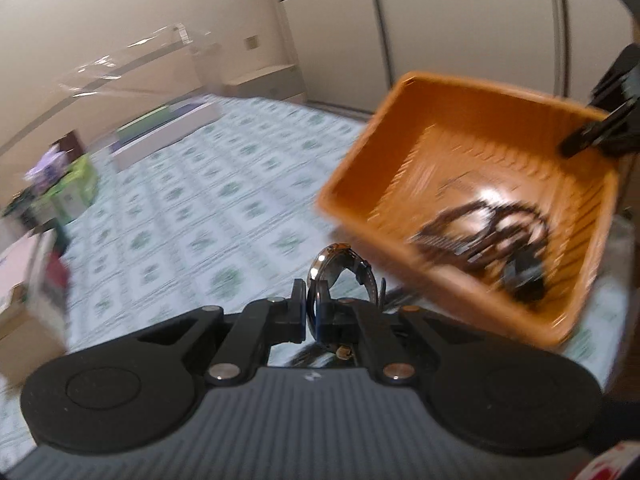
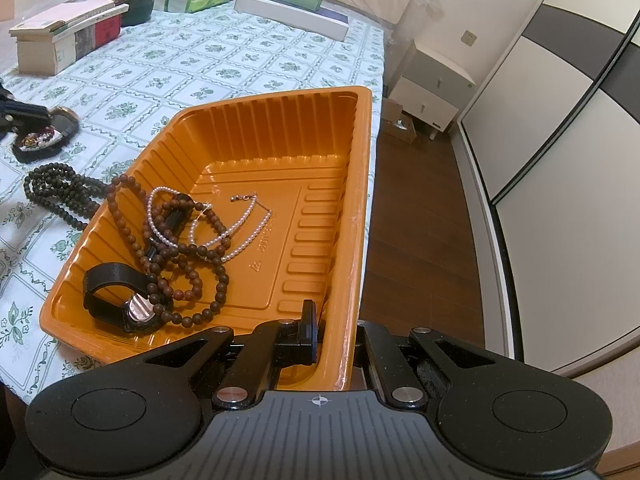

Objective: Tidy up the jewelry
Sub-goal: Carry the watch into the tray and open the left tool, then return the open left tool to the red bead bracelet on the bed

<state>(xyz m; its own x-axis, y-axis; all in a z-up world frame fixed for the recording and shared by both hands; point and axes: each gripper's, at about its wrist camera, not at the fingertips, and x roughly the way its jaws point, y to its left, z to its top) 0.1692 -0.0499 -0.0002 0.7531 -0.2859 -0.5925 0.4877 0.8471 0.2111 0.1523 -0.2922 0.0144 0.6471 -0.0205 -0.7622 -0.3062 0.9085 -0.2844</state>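
Jewelry tray (image 1: pixel 472 148), orange ribbed plastic, serves as the landmark in both views.

Left wrist view: the left hand-held gripper (image 1: pixel 314 300) is closed on a wristwatch (image 1: pixel 340 276), the two pads pressing on the case edge, with the band looping off to the right of the fingers. The watch is held in the air to the lower left of the tray, outside its rim. The tray appears blurred and tilted. Dark jewelry lies in its lower right part; individual pieces cannot be told apart here. The right hand-held gripper (image 1: pixel 576 144) reaches in at the tray's upper right rim. To the left of the tray lies the tabletop (image 1: pixel 192 208), covered with a green-and-white floral cloth.

Right wrist view: the right hand-held gripper (image 2: pixel 332 332) is clamped on the tray's near right wall, one finger inside and the other outside the rim. Inside the tray, toward its left half, lie a brown bead necklace (image 2: pixel 192 272), a white pearl necklace (image 2: pixel 240 236) and a black-strapped watch (image 2: pixel 116 300) at the near left corner. Part of the brown beads drapes over the left rim. Just left of the tray, on the cloth, rests a dark bead strand (image 2: pixel 56 192). Farther left, the left hand-held gripper (image 2: pixel 16 114) is partly visible at the frame edge beside a dark, blurred item that cannot be identified. Boxes (image 2: pixel 68 36) stand well beyond the tray at the far end.
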